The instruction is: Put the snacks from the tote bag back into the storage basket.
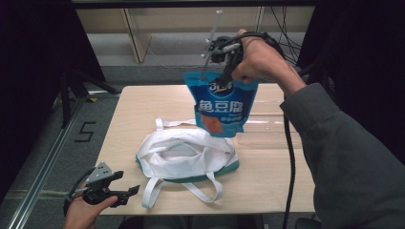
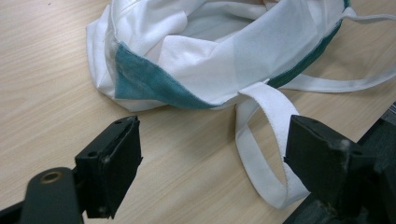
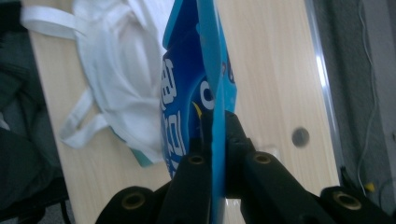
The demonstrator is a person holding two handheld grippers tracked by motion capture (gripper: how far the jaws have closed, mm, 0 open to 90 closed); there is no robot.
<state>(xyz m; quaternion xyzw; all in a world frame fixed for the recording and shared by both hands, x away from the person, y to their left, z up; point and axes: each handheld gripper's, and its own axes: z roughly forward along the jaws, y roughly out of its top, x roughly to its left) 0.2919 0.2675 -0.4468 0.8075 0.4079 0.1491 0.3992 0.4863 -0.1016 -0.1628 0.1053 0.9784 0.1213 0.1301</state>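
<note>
We have the blue snack pouch (image 1: 220,106) lifted, centre frame, pinched at its top edge by the right hand-held gripper (image 1: 226,71). Below waits the open white tote bag (image 1: 186,155) on the counter (image 1: 267,162); dropping in remains. Left hand-held gripper (image 1: 129,191) idles released, lower left.

A lab-style recording bay, not a home. A small pale wooden worktop (image 1: 267,191) stands alone at the frame's centre on grey carpet (image 1: 33,157). Black curtains (image 1: 28,57) close off the left and right edges. An aluminium rail (image 1: 45,162) runs diagonally at lower left, beside a number five (image 1: 85,131) marked in black on the floor. Loose cables (image 1: 282,24) hang at upper right, near bare wooden shelving (image 1: 138,28) along the top.
</note>
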